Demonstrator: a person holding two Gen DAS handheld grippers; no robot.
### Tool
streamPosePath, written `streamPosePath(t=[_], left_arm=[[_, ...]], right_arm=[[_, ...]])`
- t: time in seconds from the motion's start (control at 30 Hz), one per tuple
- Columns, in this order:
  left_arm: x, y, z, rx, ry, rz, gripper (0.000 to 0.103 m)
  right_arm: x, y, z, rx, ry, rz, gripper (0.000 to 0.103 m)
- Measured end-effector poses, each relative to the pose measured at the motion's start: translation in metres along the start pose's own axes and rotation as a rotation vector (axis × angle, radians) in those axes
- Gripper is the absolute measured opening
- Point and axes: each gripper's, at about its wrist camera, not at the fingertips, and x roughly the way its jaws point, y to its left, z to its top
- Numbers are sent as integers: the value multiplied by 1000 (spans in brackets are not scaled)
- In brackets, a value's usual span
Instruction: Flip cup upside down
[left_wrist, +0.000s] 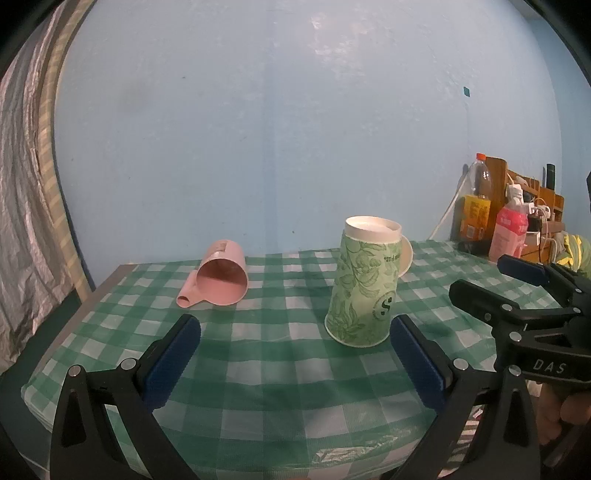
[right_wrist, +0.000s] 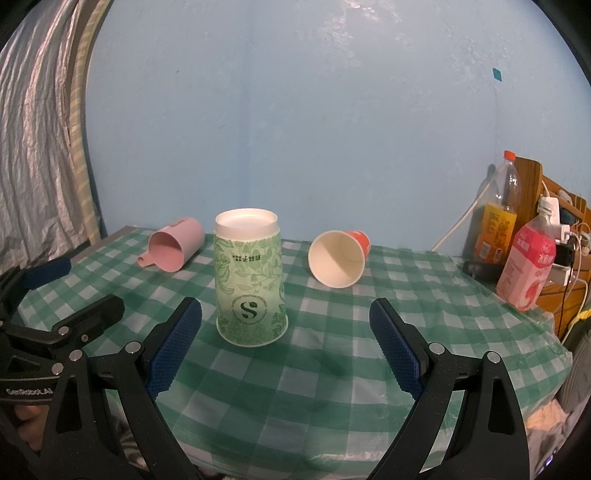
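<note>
A green floral paper cup stands upside down on the checked tablecloth, its white base on top. A pink handled cup lies on its side at the back left, mouth toward me. A white and orange paper cup lies on its side at the back right; in the left wrist view only its rim peeks out behind the green cup. My left gripper is open and empty, in front of the cups. My right gripper is open and empty, just in front of the green cup.
The table has a green-white checked cloth. At the right edge stand an orange-capped bottle, a pink carton, a wooden rack with chargers and cables. A blue wall is behind; a curtain hangs left.
</note>
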Motion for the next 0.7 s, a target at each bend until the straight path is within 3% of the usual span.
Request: streamPosePath(t=[0.7], left_arm=[[2, 0, -3, 9, 3, -9, 103]], right_arm=[[0, 0, 0, -2, 4, 1, 91]])
